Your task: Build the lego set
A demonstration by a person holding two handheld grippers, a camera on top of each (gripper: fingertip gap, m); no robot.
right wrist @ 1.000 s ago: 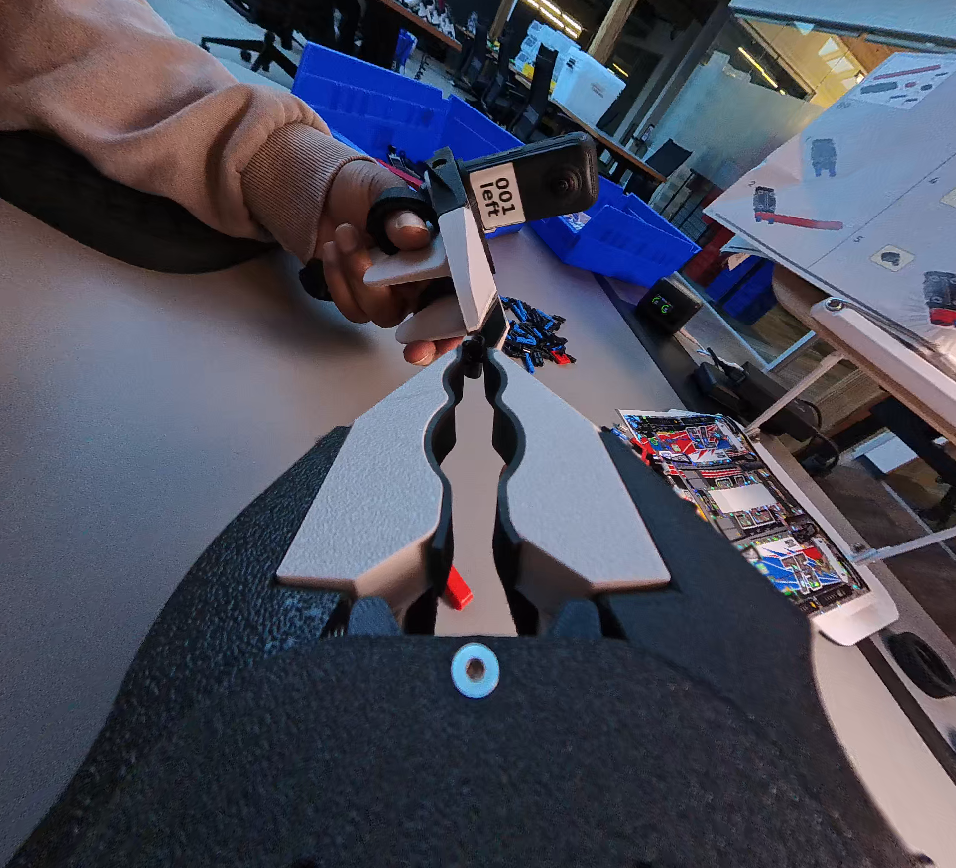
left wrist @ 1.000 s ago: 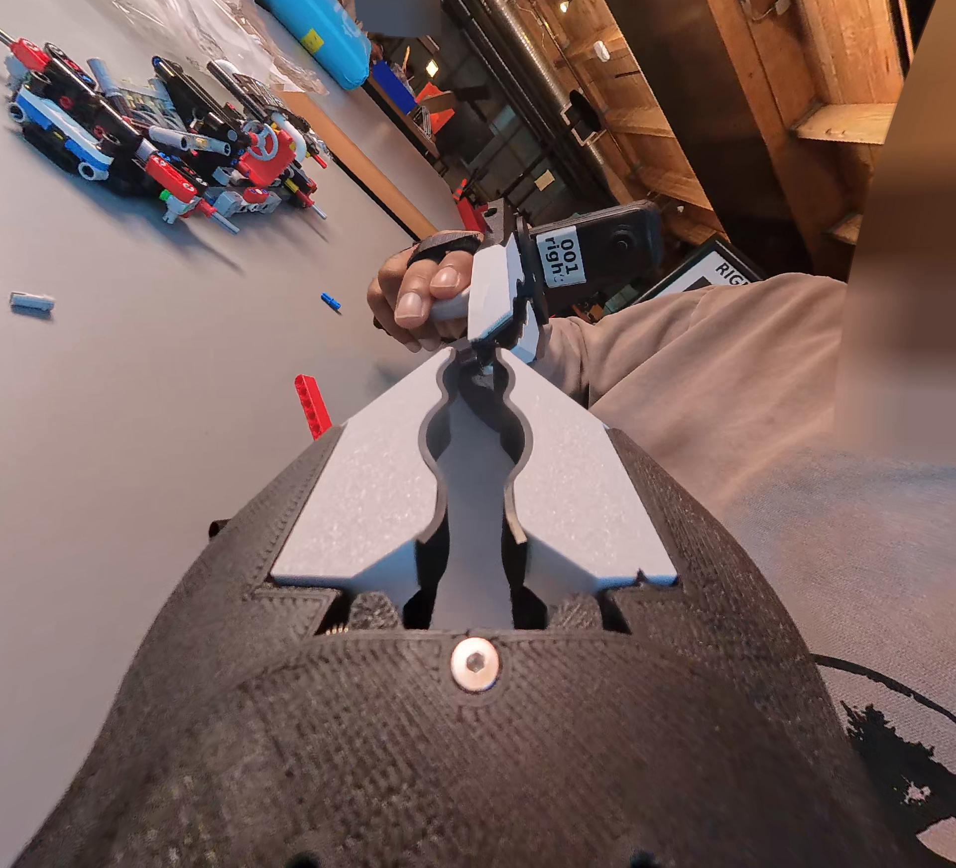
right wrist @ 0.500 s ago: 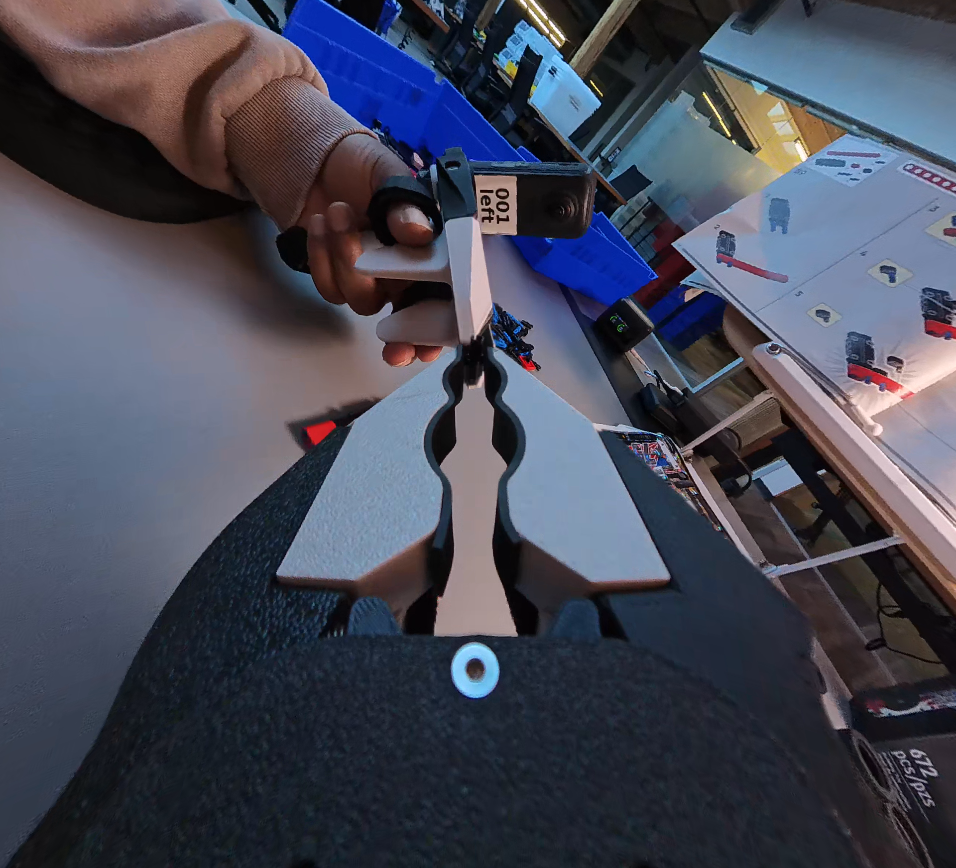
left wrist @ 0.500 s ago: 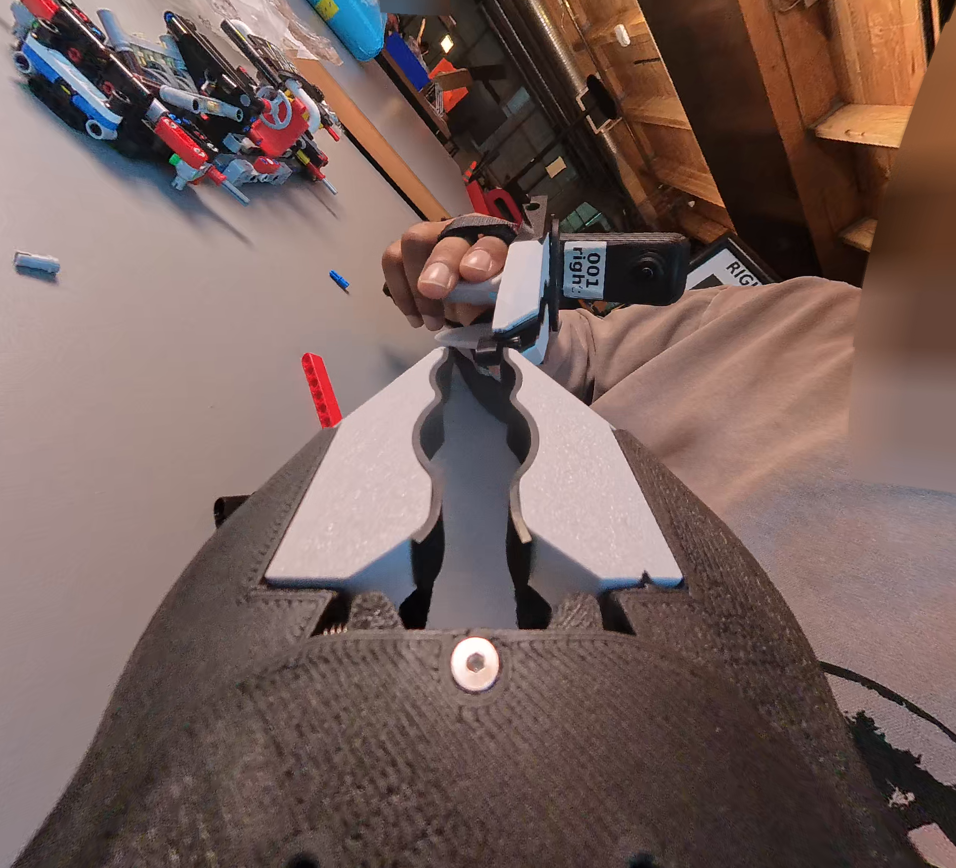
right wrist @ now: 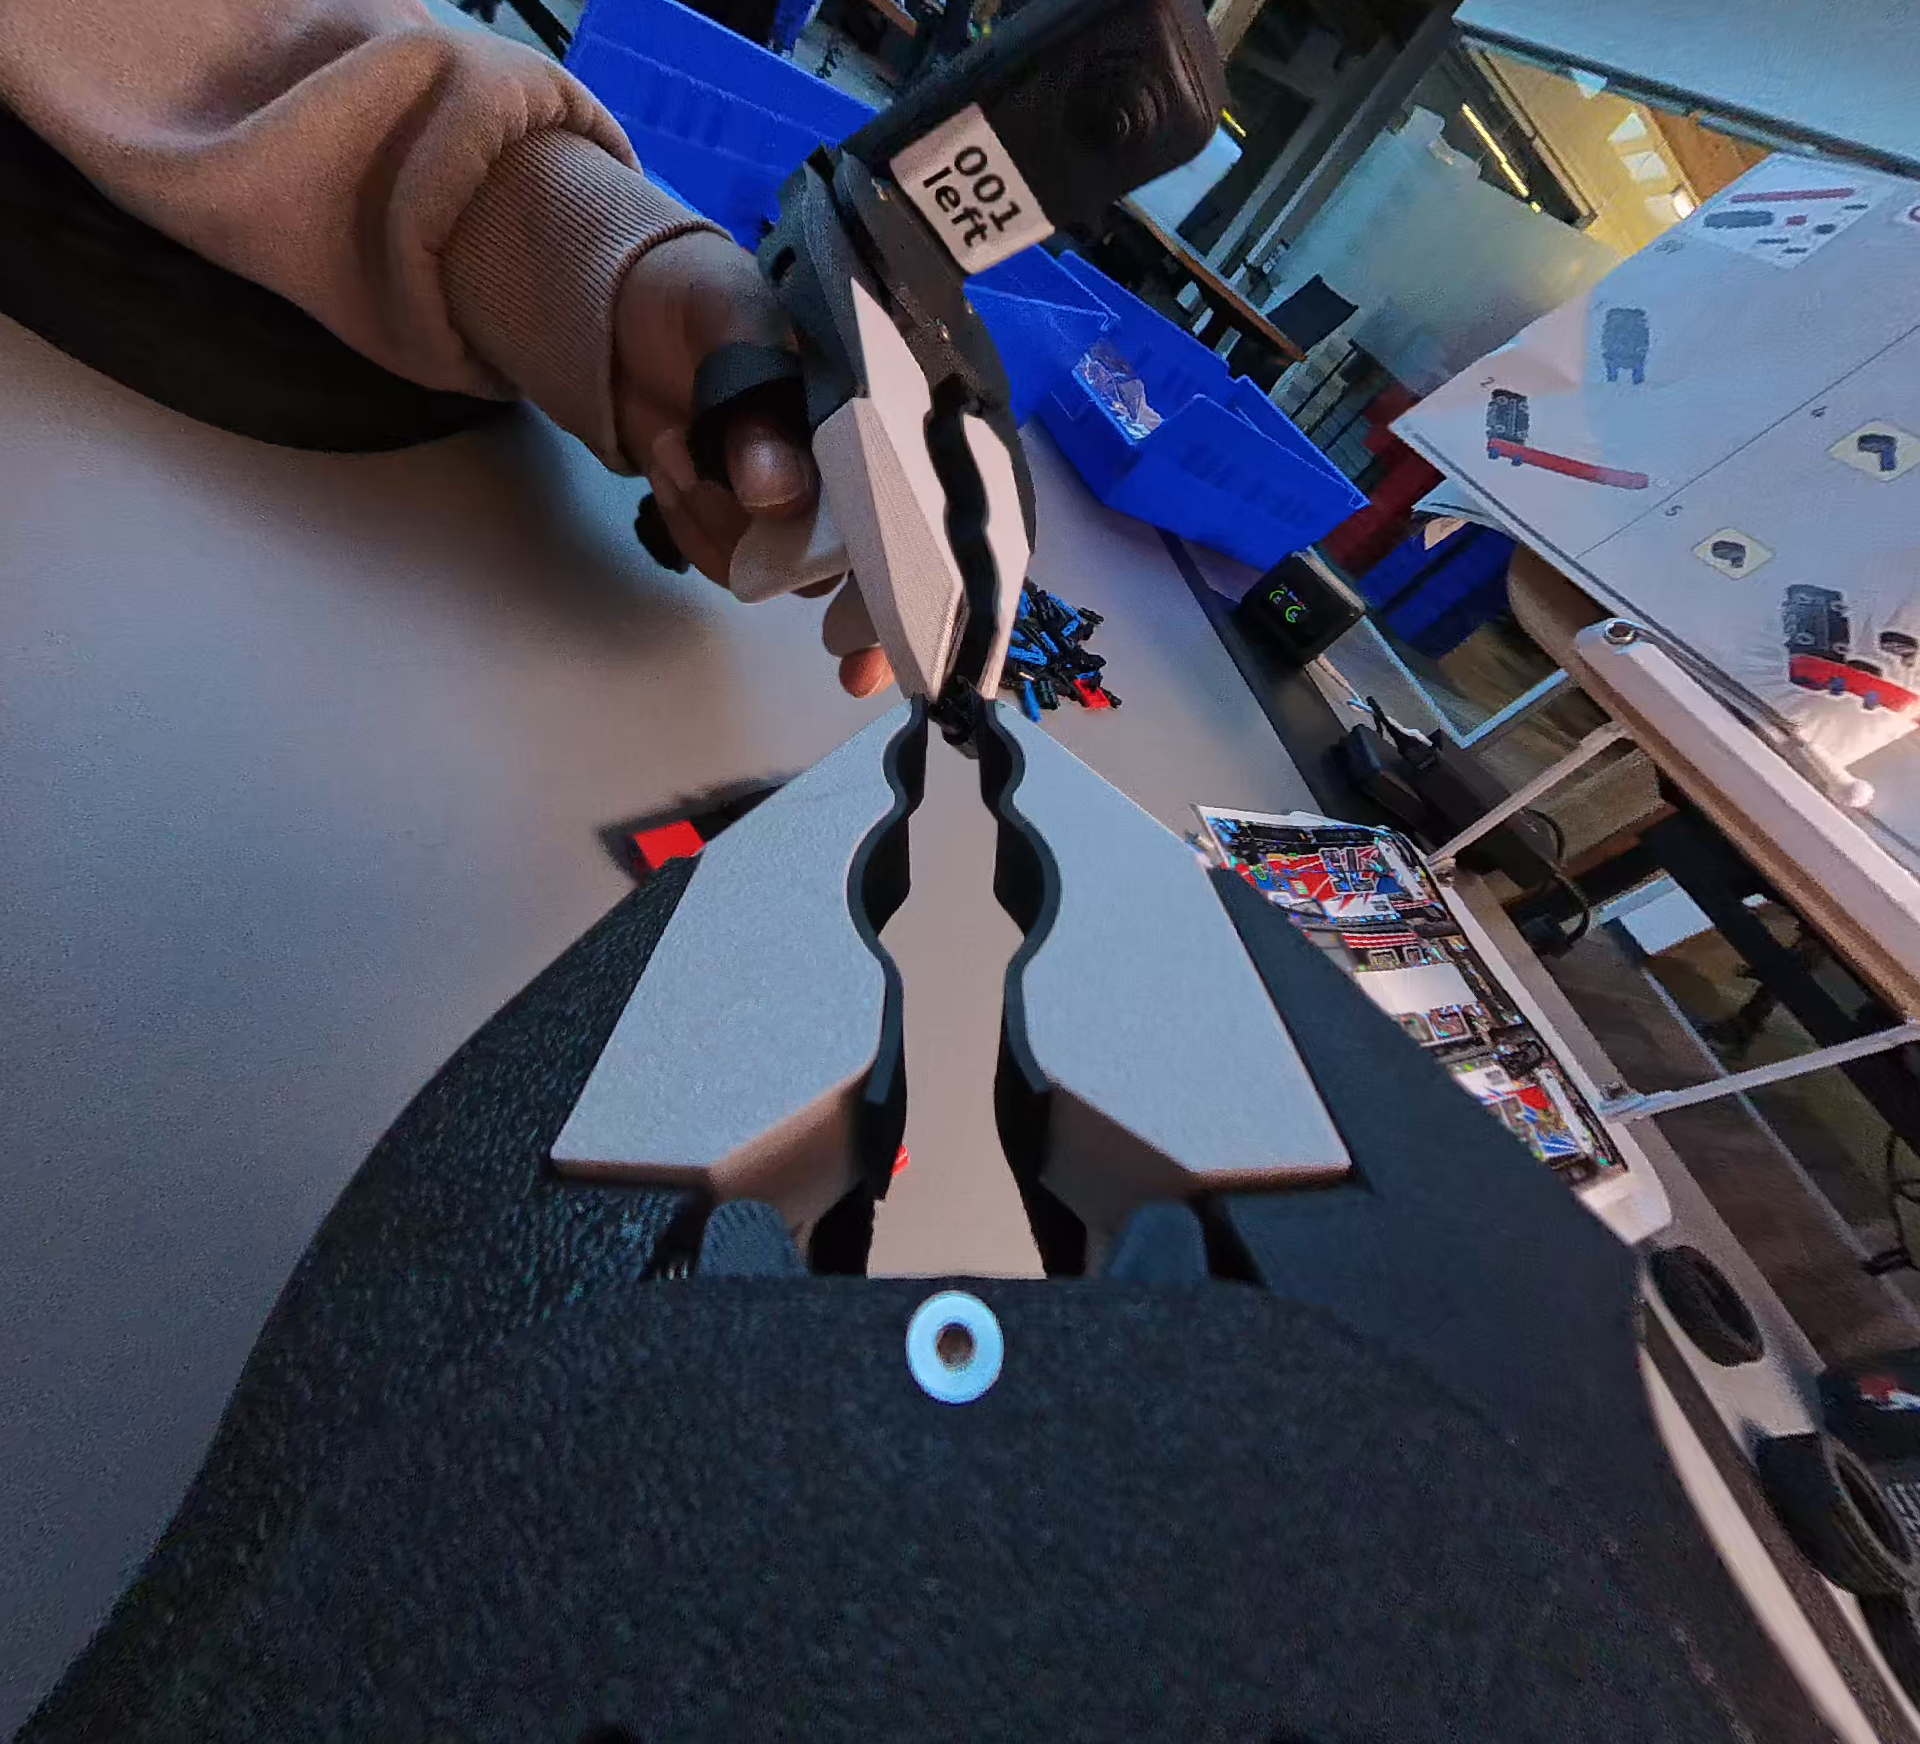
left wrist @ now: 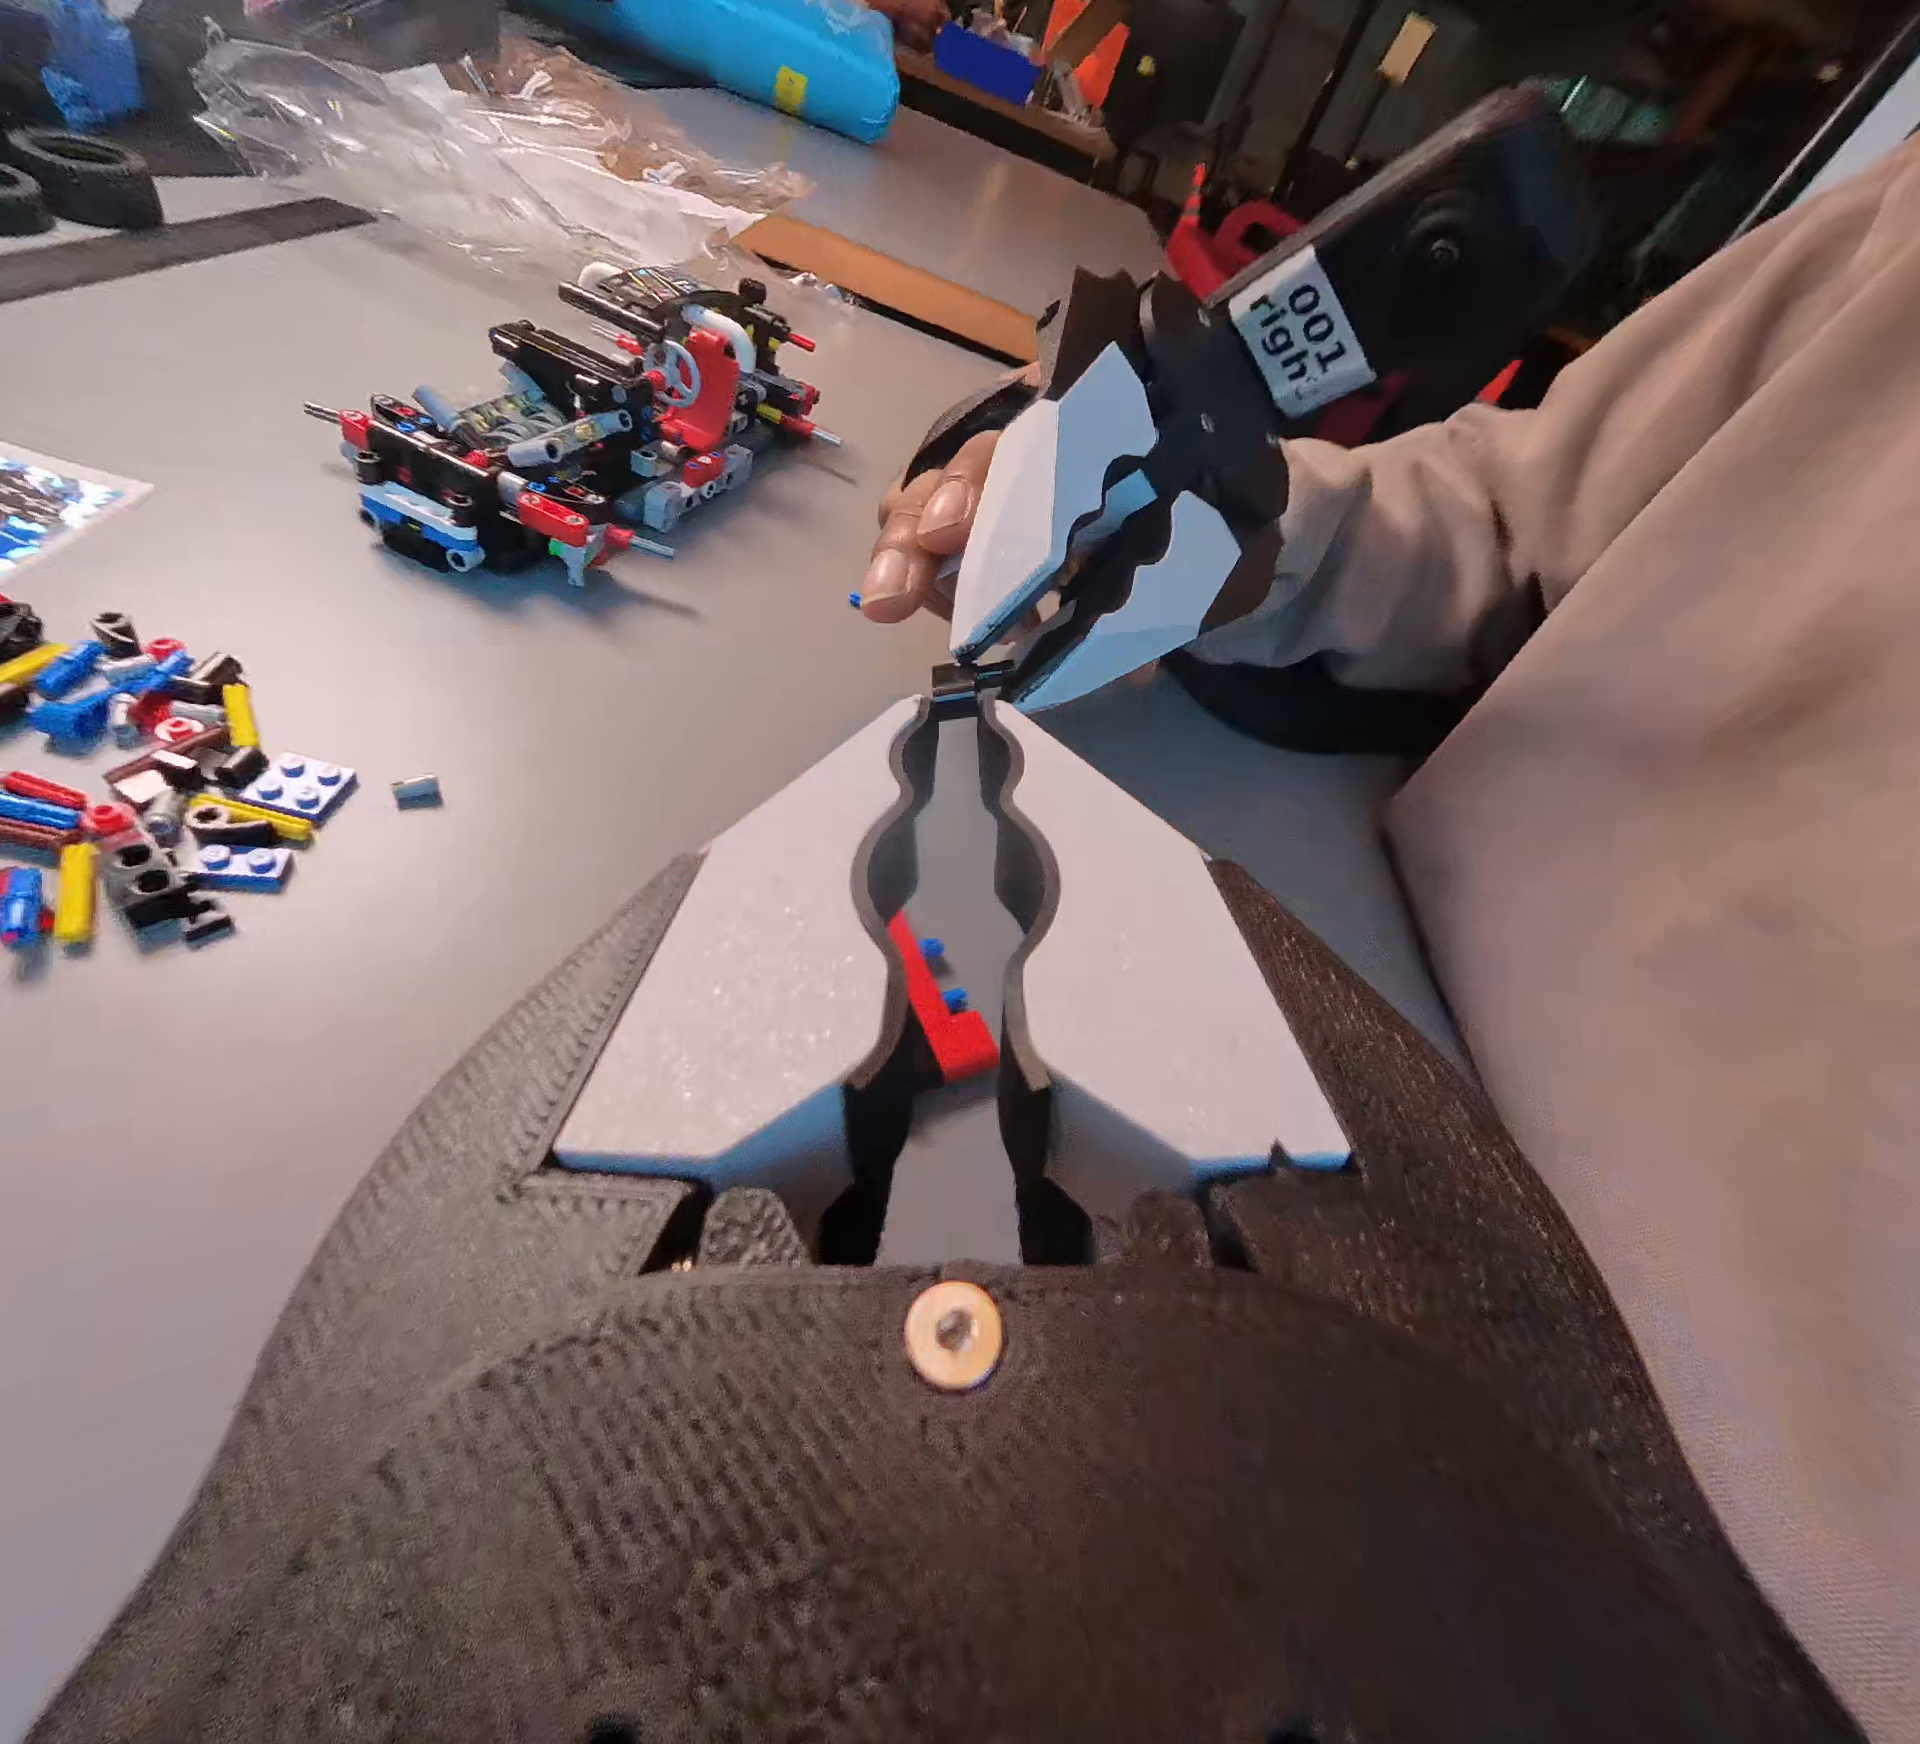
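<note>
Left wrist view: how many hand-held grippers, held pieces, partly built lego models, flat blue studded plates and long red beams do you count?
Hand-held gripper: 2, left and right
Small black lego piece pinched at both gripper tips: 1
Partly built black, red and blue lego car chassis: 1
Flat blue studded plate: 2
Long red lego beam on the table: 1
Total: 7

My left camera sits just behind my left tongs point(left wrist: 954, 707), low over the grey tabletop point(left wrist: 540, 759), facing along them toward my right tongs point(left wrist: 997, 671) and the half-built car point(left wrist: 582, 437) beyond. My right camera sits likewise behind my right tongs point(right wrist: 954, 718), facing back at the left tongs point(right wrist: 951, 686) and the blue bins point(right wrist: 1195, 437). Both views are close and tilted. They share the tip-to-tip meeting point and the tabletop beneath.
</note>
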